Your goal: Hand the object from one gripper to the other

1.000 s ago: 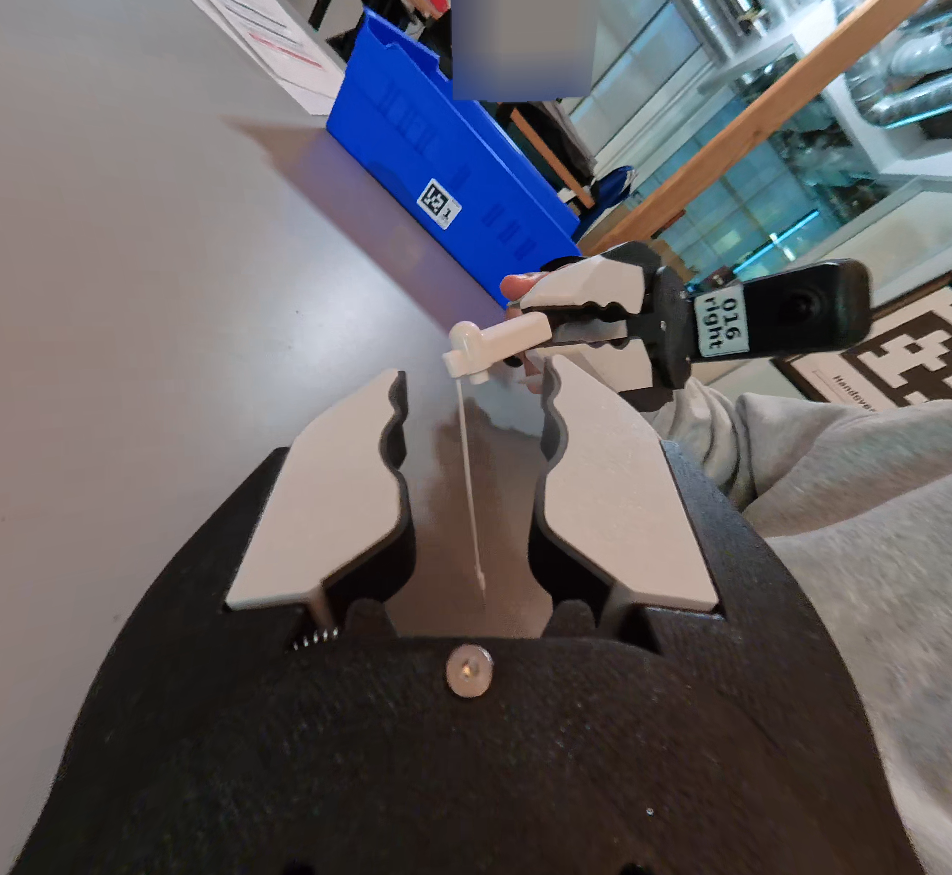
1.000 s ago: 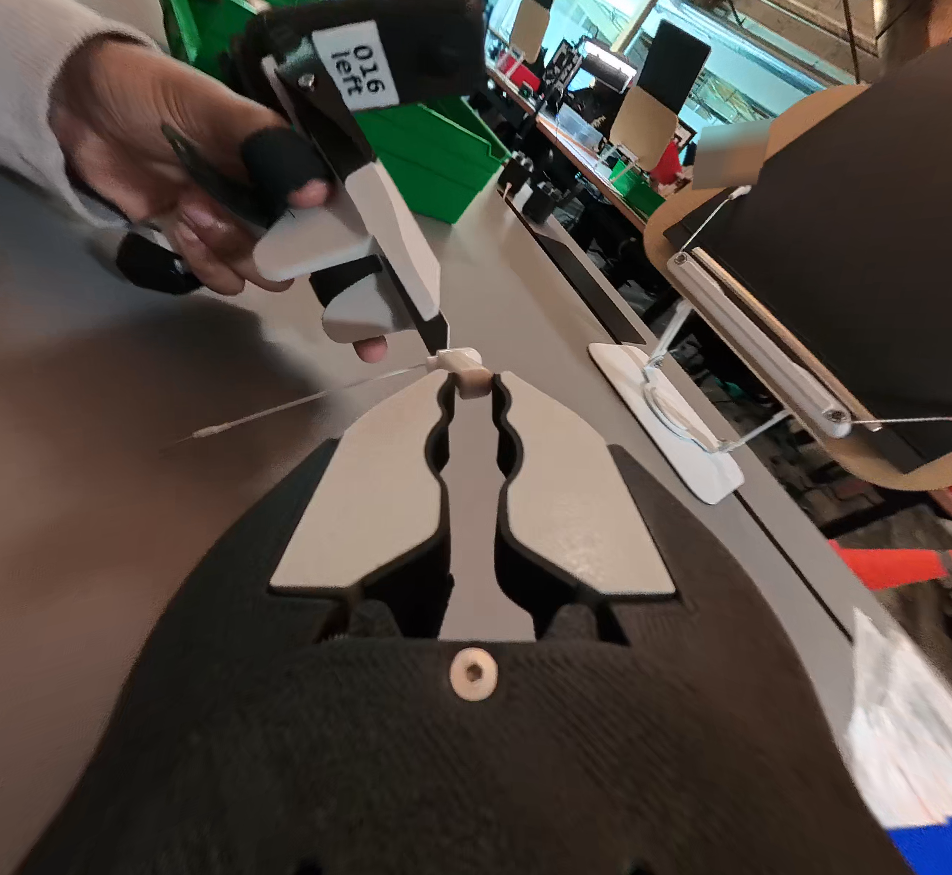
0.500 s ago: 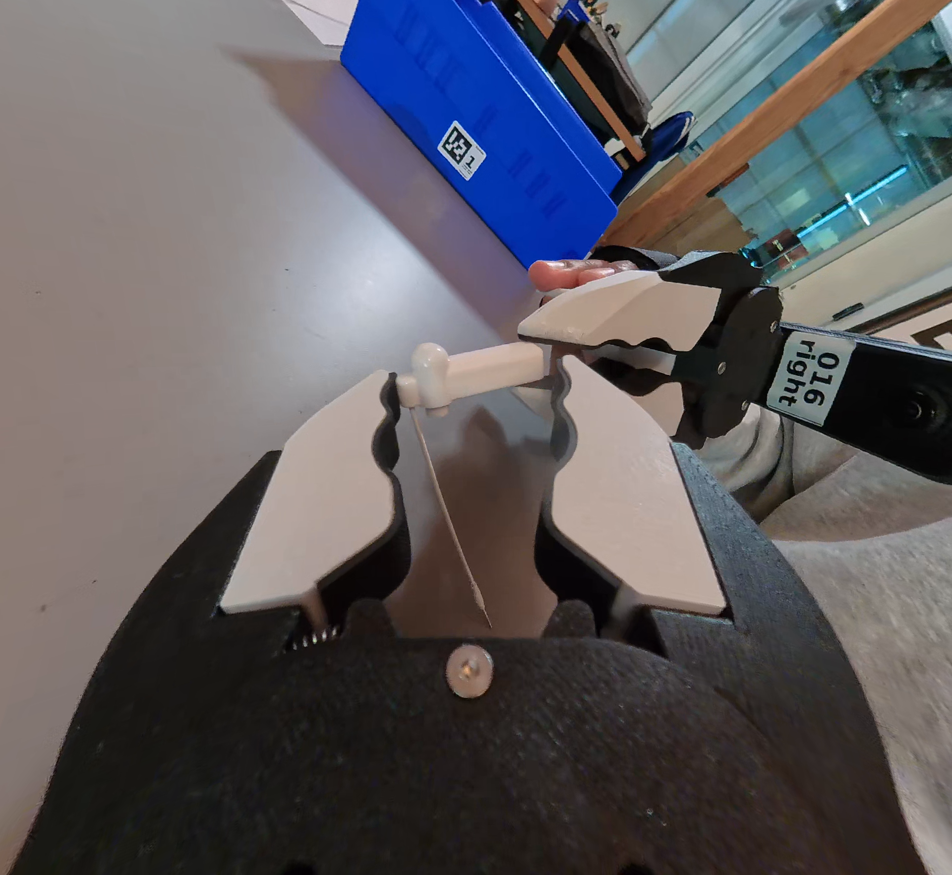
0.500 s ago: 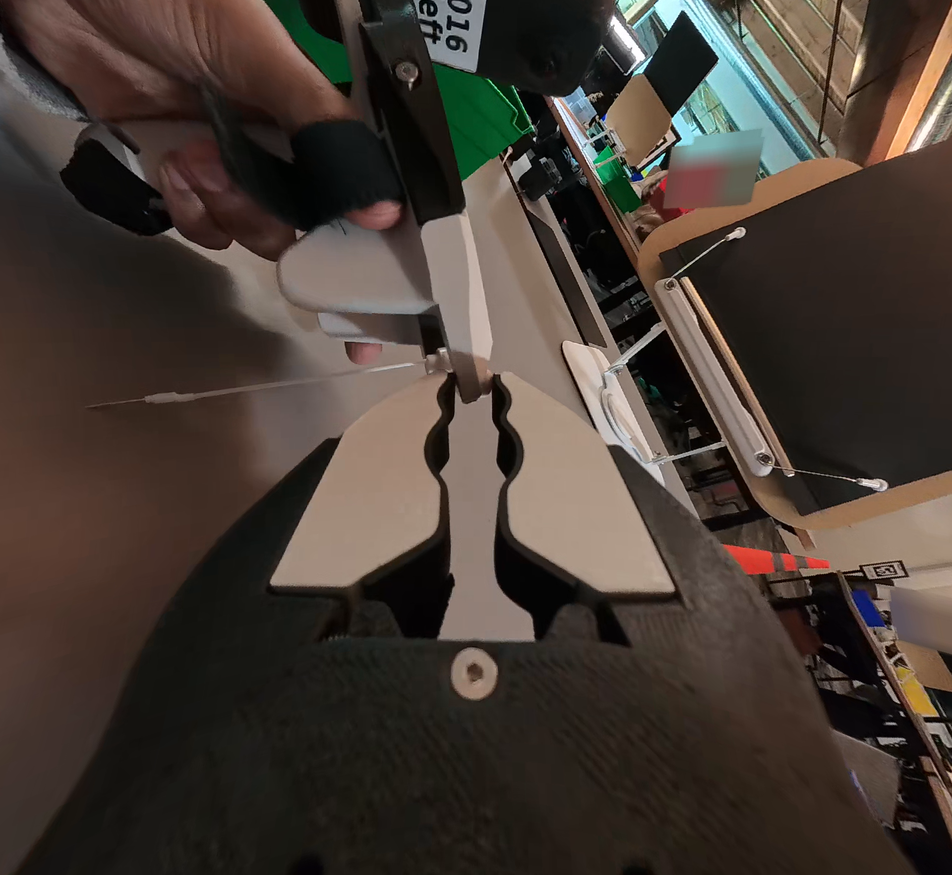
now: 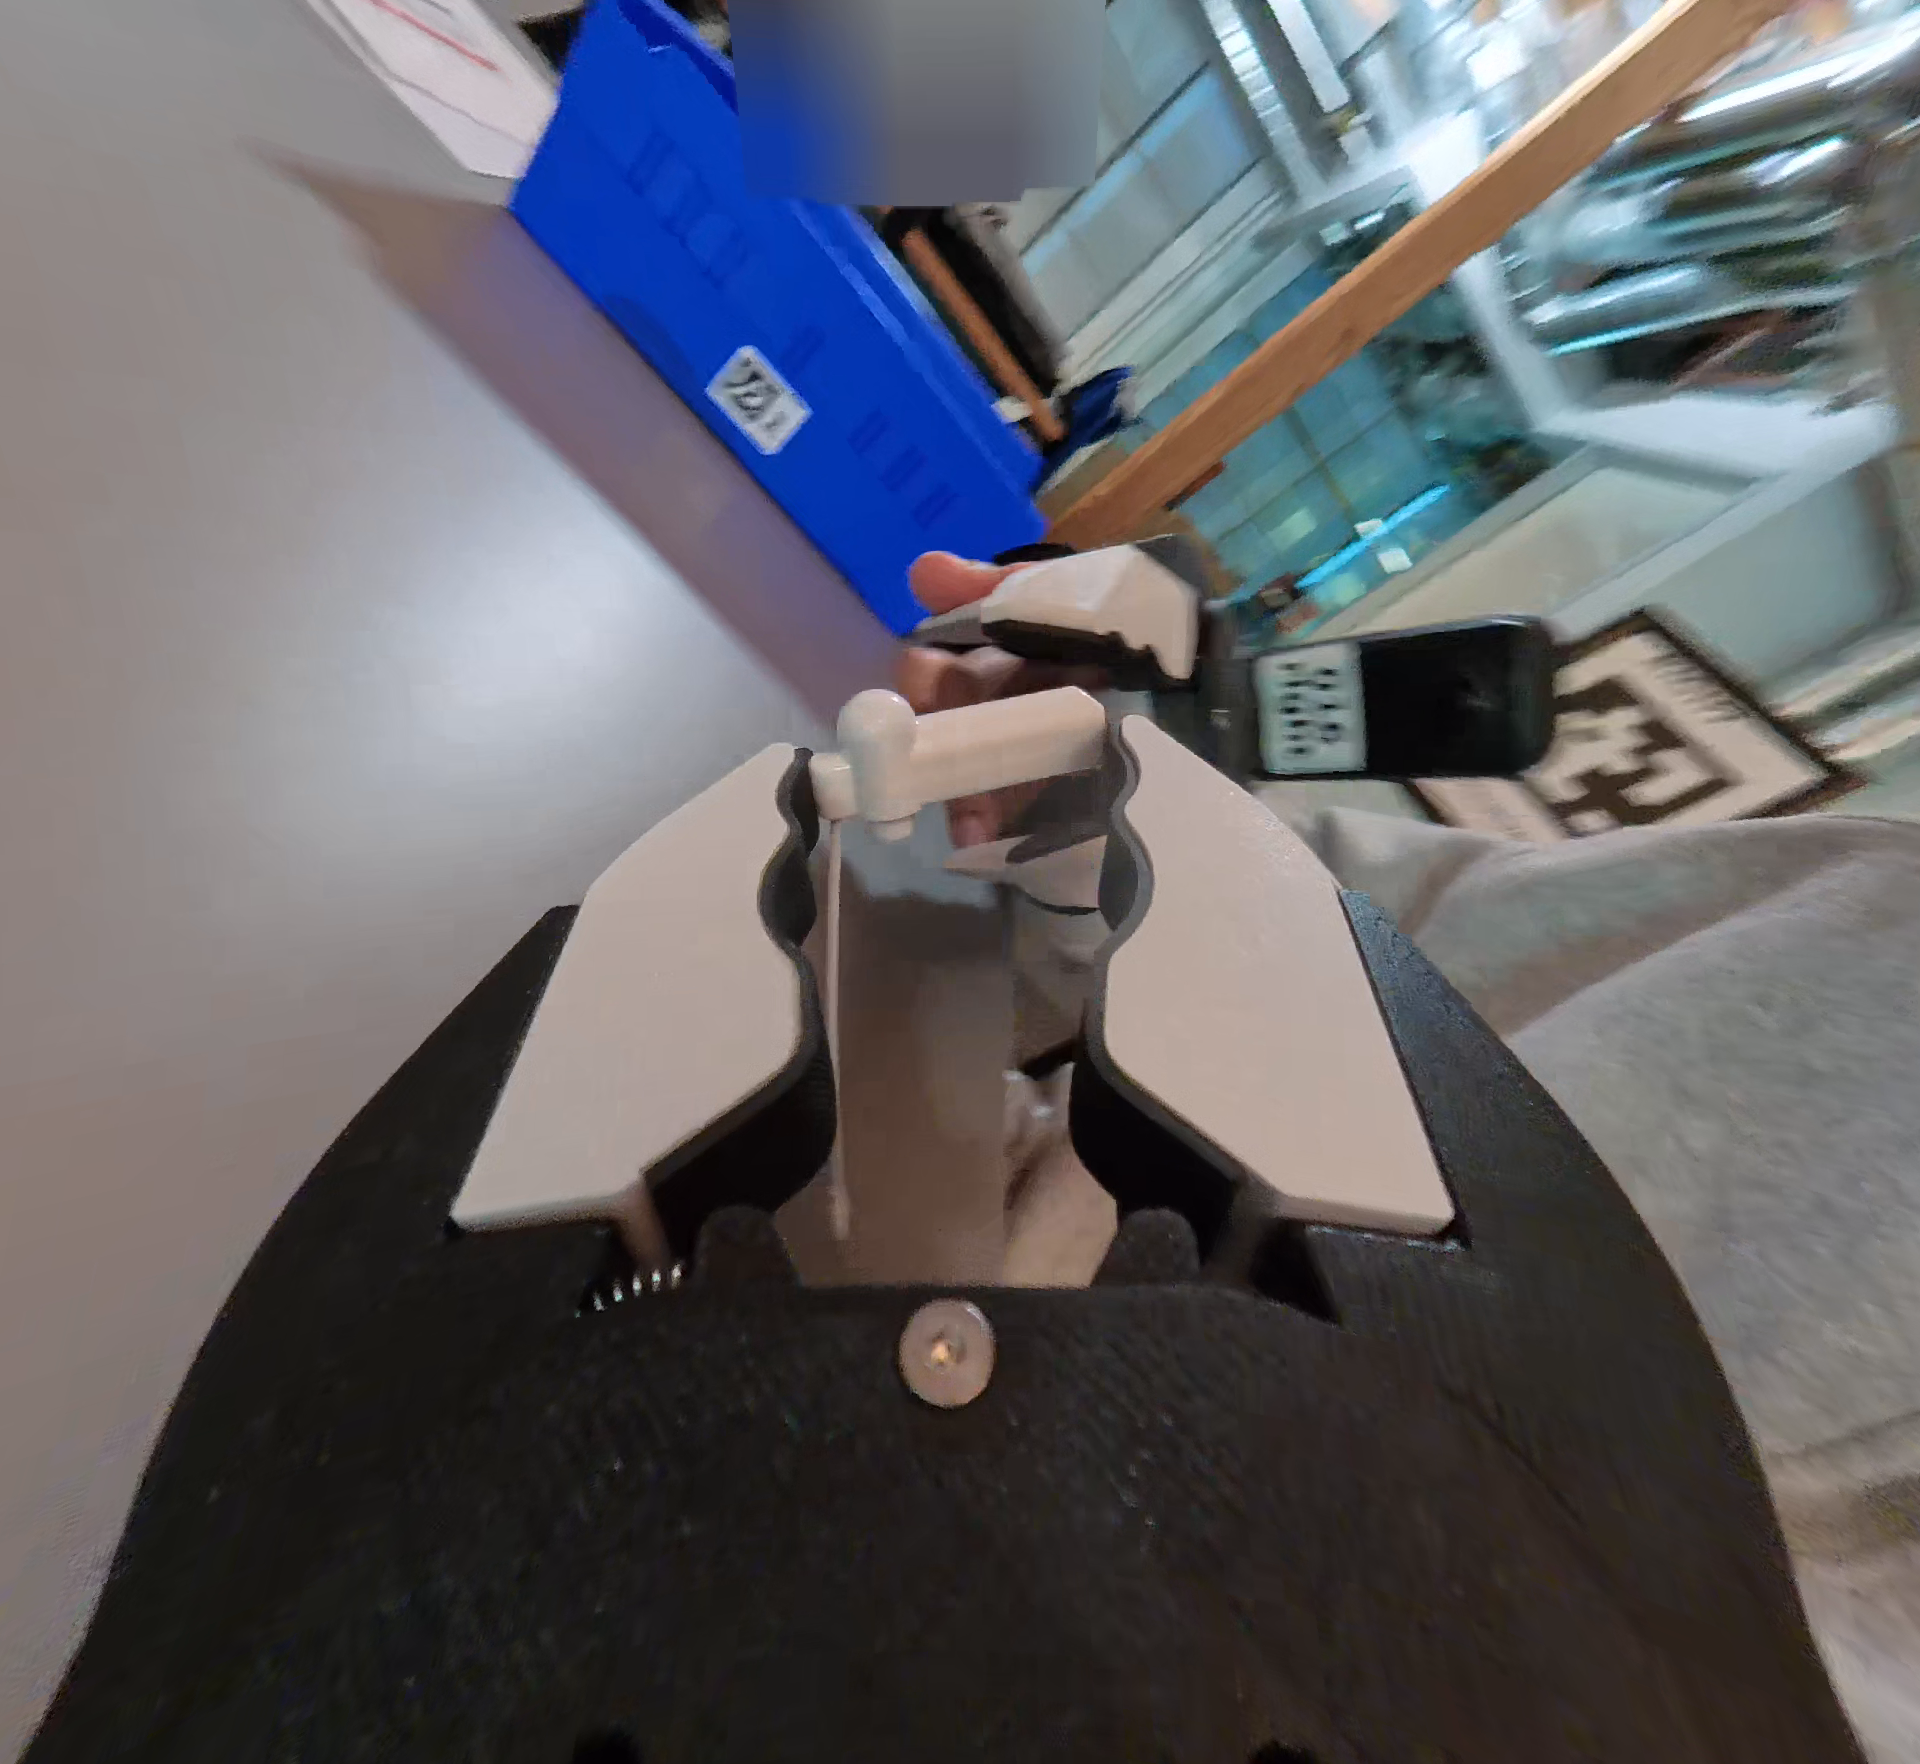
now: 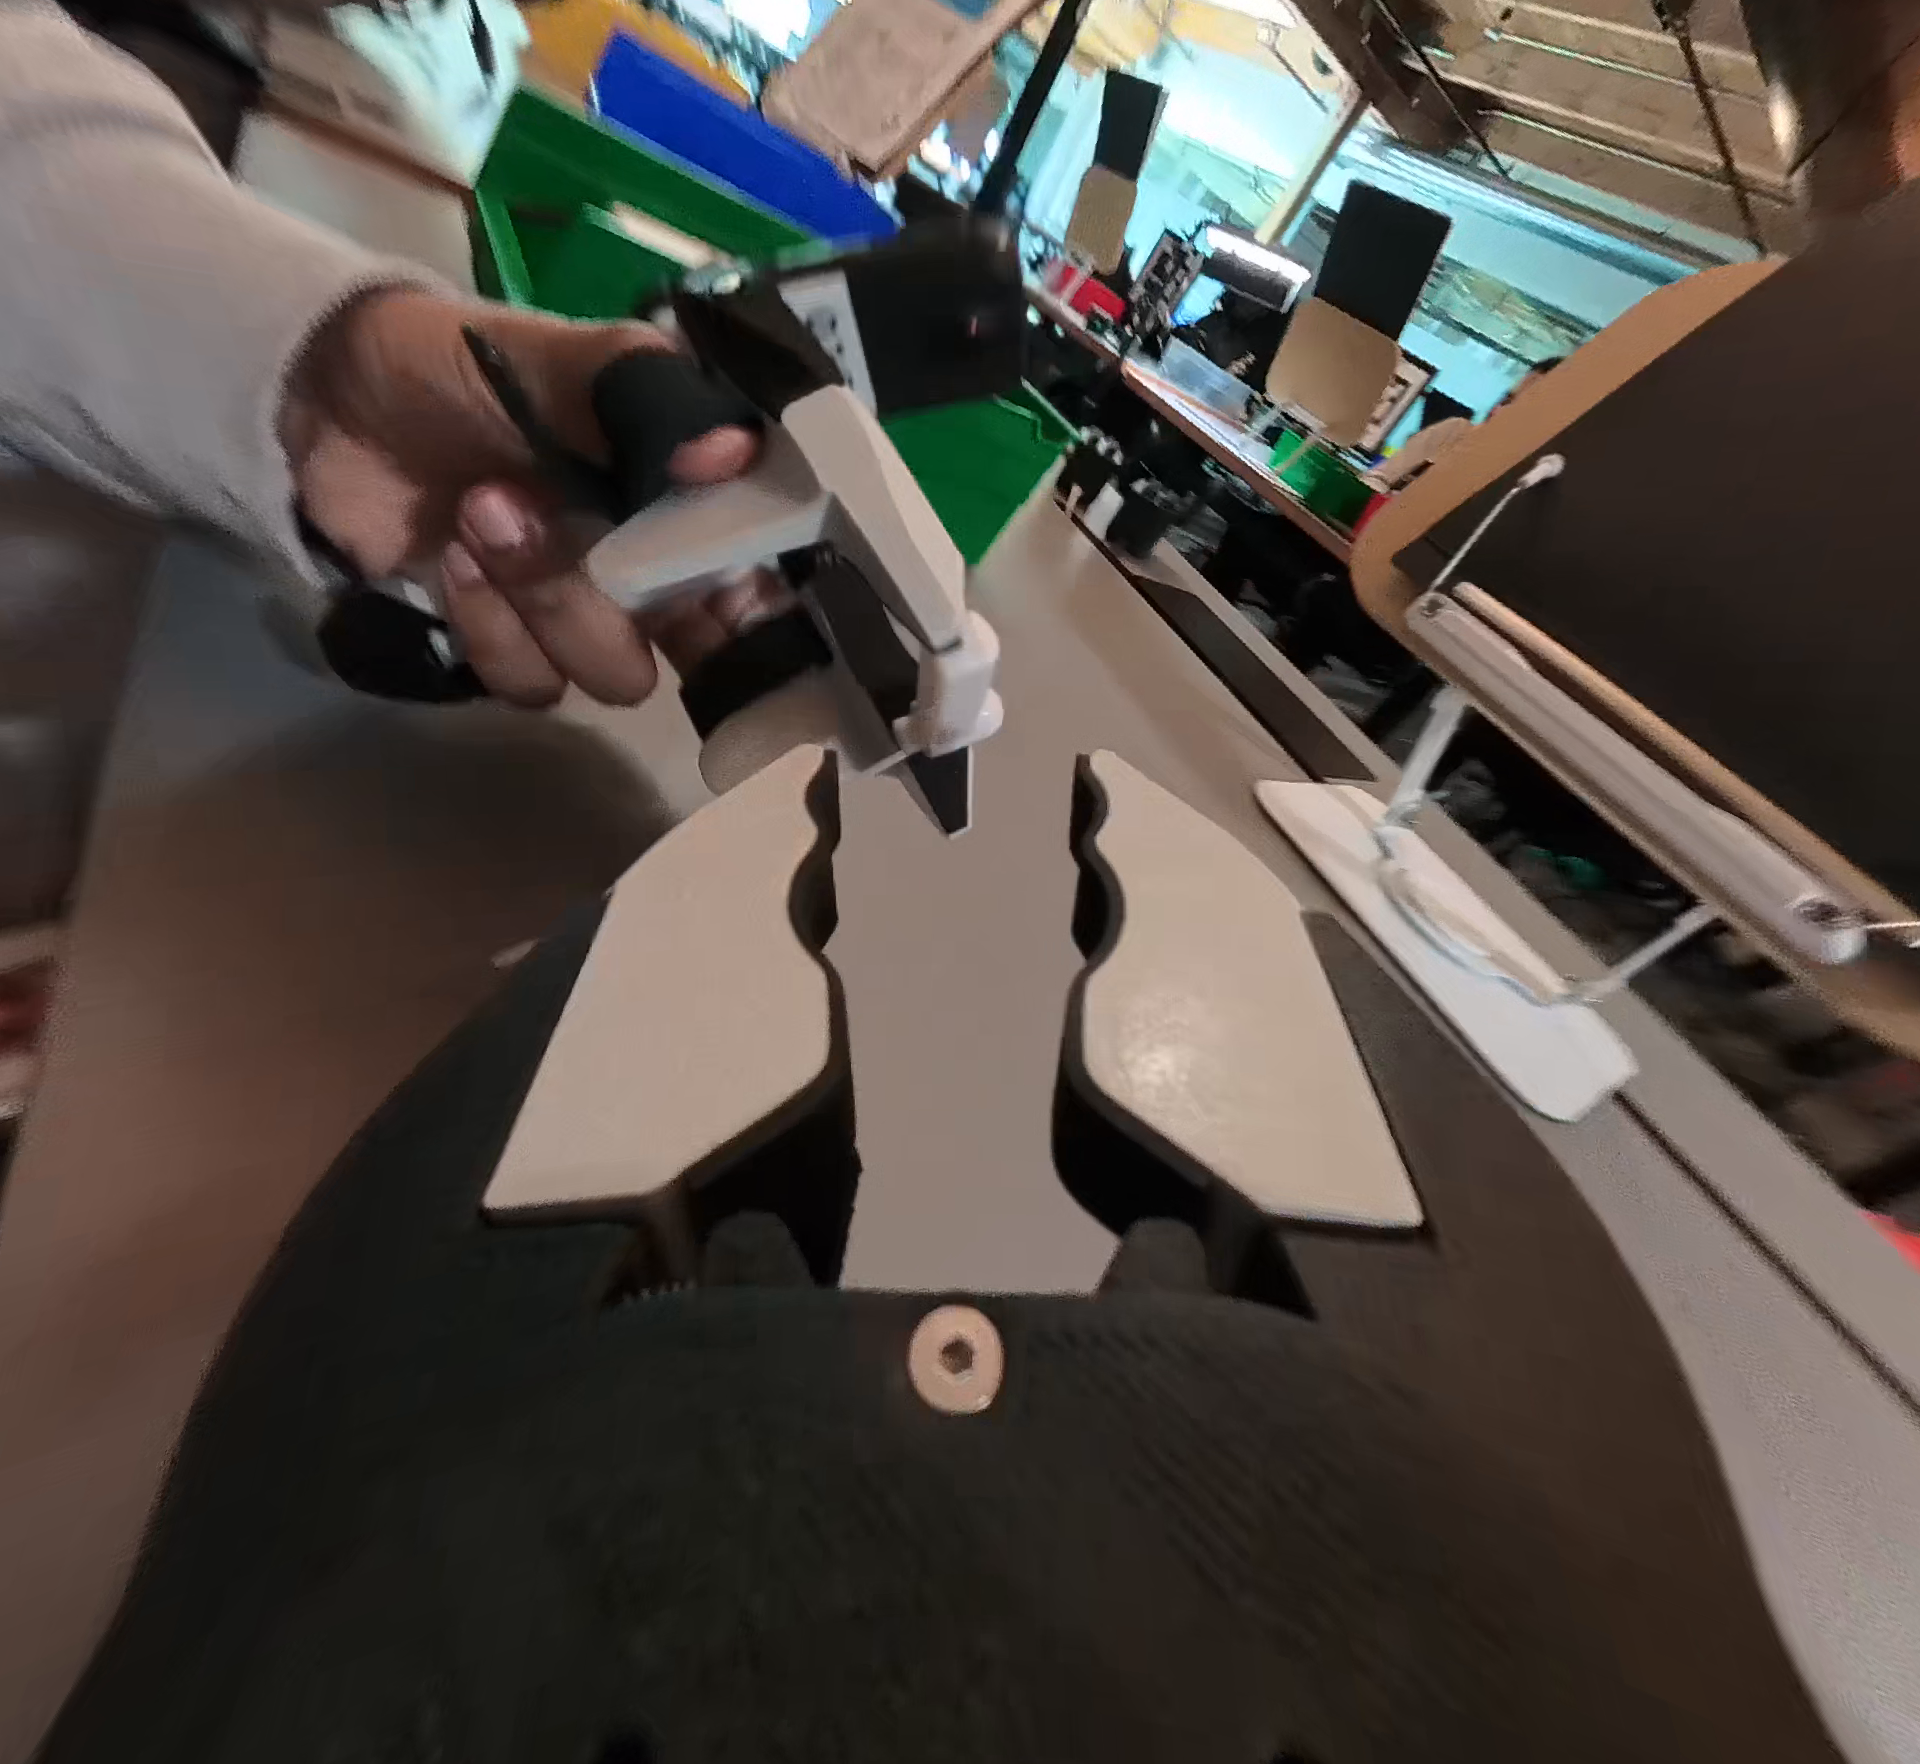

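A white plastic tag (image 5: 966, 764) with a thin white wire (image 5: 836, 1039) hanging from it spans the fingertips of my left gripper (image 5: 961, 758), which is shut on it above the grey table (image 5: 260, 571). In the right wrist view my right gripper (image 6: 951, 784) is open and empty. Just beyond it, the left gripper (image 6: 935, 691), held in a hand, grips the tag (image 6: 961, 691). In the left wrist view the right gripper (image 5: 1091, 623) is blurred and apart from the tag, behind it.
A blue bin (image 5: 769, 343) and paper sheets (image 5: 384, 21) lie at the table's far side. A green bin (image 6: 623, 239) stands behind the hand. A white stand base (image 6: 1434, 935) with a black panel (image 6: 1662, 519) is to the right. A grey sleeve (image 5: 1662, 1039) fills the right.
My right gripper has opened, let go of the tag and drawn back. My left gripper has closed on the tag and now holds it alone.
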{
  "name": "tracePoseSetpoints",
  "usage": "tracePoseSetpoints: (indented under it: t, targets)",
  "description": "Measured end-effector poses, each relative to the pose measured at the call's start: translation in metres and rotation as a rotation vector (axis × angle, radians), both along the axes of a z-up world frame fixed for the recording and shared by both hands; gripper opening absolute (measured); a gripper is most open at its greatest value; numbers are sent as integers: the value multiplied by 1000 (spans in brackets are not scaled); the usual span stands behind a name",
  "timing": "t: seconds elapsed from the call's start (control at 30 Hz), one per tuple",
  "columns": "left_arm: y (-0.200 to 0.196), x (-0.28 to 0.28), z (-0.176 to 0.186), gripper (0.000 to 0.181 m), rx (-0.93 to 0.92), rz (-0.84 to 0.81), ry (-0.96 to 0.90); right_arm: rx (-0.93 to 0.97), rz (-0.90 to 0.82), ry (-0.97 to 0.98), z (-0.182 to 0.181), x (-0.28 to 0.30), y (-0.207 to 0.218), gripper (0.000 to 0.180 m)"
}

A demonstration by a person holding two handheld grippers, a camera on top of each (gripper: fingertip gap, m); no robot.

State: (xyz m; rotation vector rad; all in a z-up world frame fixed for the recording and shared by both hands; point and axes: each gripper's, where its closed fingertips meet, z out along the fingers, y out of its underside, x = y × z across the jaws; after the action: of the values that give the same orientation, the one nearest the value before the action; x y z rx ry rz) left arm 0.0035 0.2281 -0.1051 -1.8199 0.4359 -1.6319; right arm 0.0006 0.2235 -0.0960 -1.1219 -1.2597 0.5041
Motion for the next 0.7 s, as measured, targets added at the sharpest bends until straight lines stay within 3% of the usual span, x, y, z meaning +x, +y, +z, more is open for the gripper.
tracePoseSetpoints:
  t: [0.03, 0.2, 0.7]
  targets:
    - [-3, 0, 6, 54, -32, -39, -72, -48, 28, 45, 4, 1, -1, 45]
    - [-20, 1, 27, 53, -212, -235, -356, -243, 116, 170, 12, 6, -2, 44]
    - [-43, 17, 29, 54, -267, -376, -391, -209, 189, 107, 6, -5, -20, 32]
